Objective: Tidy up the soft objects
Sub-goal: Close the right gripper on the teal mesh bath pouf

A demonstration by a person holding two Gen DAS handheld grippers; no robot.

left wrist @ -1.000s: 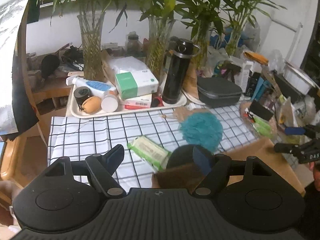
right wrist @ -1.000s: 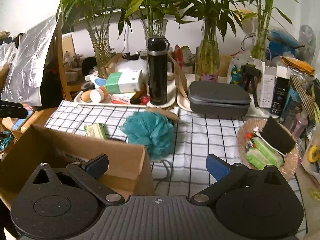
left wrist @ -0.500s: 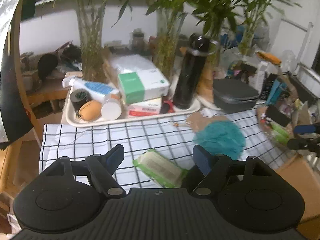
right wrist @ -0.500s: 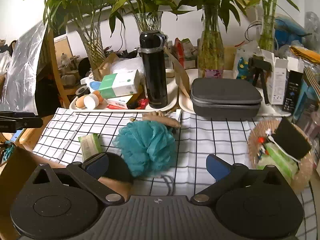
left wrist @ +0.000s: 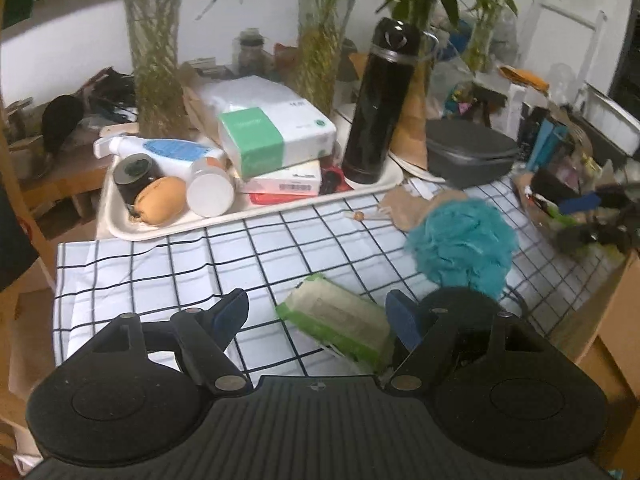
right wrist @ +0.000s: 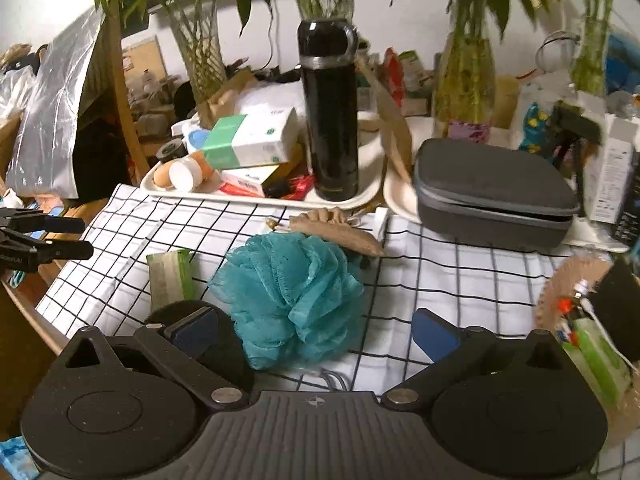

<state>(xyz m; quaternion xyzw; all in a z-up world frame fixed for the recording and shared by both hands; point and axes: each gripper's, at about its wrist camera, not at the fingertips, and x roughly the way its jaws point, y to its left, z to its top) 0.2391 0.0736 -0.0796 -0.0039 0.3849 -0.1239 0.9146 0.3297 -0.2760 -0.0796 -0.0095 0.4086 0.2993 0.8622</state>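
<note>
A green wet-wipe pack [left wrist: 340,320] lies on the checked cloth [left wrist: 168,264], between the fingers of my left gripper [left wrist: 316,314] and nearer the right pad; the pads do not touch it. That gripper stands open. A teal bath pouf [right wrist: 292,292] rests on the cloth between the wide-apart fingers of my right gripper [right wrist: 316,332], which is open and clear of it. The pouf [left wrist: 464,244] and the wipe pack [right wrist: 170,276] each show in the other view too. A black round soft thing [left wrist: 460,300] sits partly hidden behind the left gripper's right finger.
A white tray [left wrist: 256,220] behind the cloth carries a black flask [left wrist: 380,104], tissue boxes and bottles. A grey zip case [right wrist: 492,196] and glass vases stand further back. A woven basket [right wrist: 568,280] of small items is at the right, a cardboard box [left wrist: 616,320] at the table's near side.
Both grippers have come forward and down over the cloth. The cardboard box has slid out of the foreground. The wipe pack and the pouf now lie between the fingers.
</note>
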